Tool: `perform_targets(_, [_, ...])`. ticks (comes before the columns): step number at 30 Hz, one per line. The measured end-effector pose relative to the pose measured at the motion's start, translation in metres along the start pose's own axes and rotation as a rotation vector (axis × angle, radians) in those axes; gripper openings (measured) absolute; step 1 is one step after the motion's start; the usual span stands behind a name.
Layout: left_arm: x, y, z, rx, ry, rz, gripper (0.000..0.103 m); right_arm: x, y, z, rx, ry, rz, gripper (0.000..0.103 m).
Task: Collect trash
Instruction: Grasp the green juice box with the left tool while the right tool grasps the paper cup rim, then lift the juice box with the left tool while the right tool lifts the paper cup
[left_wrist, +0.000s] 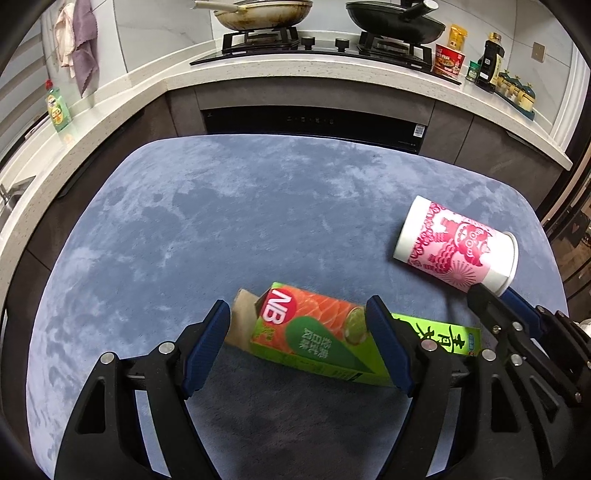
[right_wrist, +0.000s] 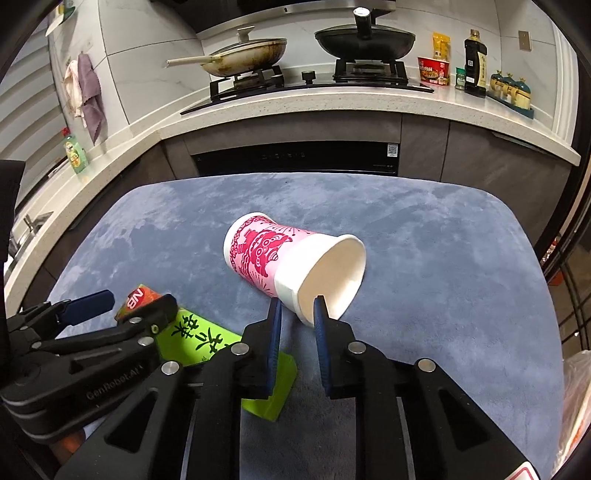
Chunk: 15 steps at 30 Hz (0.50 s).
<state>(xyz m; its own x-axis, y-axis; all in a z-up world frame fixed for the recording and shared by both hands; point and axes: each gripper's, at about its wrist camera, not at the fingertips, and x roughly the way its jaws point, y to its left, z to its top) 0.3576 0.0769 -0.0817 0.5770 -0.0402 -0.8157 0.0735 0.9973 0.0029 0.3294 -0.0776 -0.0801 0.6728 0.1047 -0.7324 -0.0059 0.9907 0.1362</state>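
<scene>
While lying on blue cloth (left_wrist: 221, 229), one paper cup (right_wrist: 291, 264), two cartons (left_wrist: 314, 332)

Both grippers (right_wrist: 297, 310) are black plastic frames with silver screws, ribbed blue pads, "GenRobot.AI" lettering.

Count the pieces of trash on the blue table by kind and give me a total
Paper cup: 1
Carton: 1
Total: 2
</scene>
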Motion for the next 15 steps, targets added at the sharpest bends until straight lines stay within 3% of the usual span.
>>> perform_targets(3, [0.001,-0.001,0.001,0.003,-0.001,0.002,0.072,0.001,0.005,0.003,-0.018,-0.005,0.019,0.018])
perform_targets(8, [0.002,0.0,0.002,-0.005,0.001,0.001,0.072,0.002,0.01,0.005,-0.043,-0.008,0.019,0.004])
perform_targets(15, [-0.006,0.003,-0.001,-0.018,0.0,-0.005,0.072,-0.017,0.005,-0.001,-0.026,-0.04,-0.002,0.003])
